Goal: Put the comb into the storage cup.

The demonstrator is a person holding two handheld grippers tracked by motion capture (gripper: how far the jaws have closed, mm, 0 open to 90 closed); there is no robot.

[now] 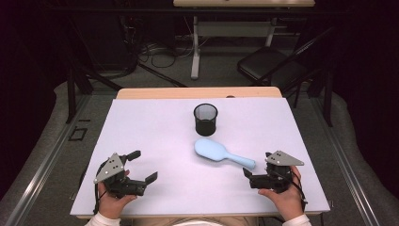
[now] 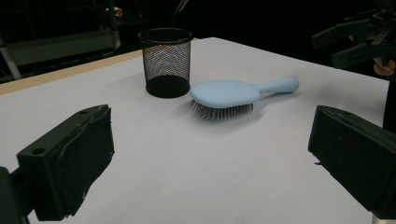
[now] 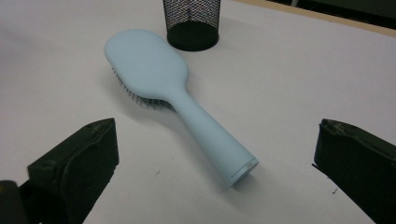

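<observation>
A light blue hairbrush lies bristles down in the middle of the white table, its handle pointing toward the near right. Just behind its head stands an upright black mesh cup. My left gripper rests open at the near left, with nothing between its jaws. At the near right my right gripper is open too, just short of the handle's end. In the left gripper view the brush and cup lie ahead of the gripper. The right gripper view looks along the brush handle, with the cup beyond.
The table's wooden far edge shows behind the white sheet. On the floor beyond are a second table's leg, cables and a black folding chair. My right gripper shows at the top right of the left gripper view.
</observation>
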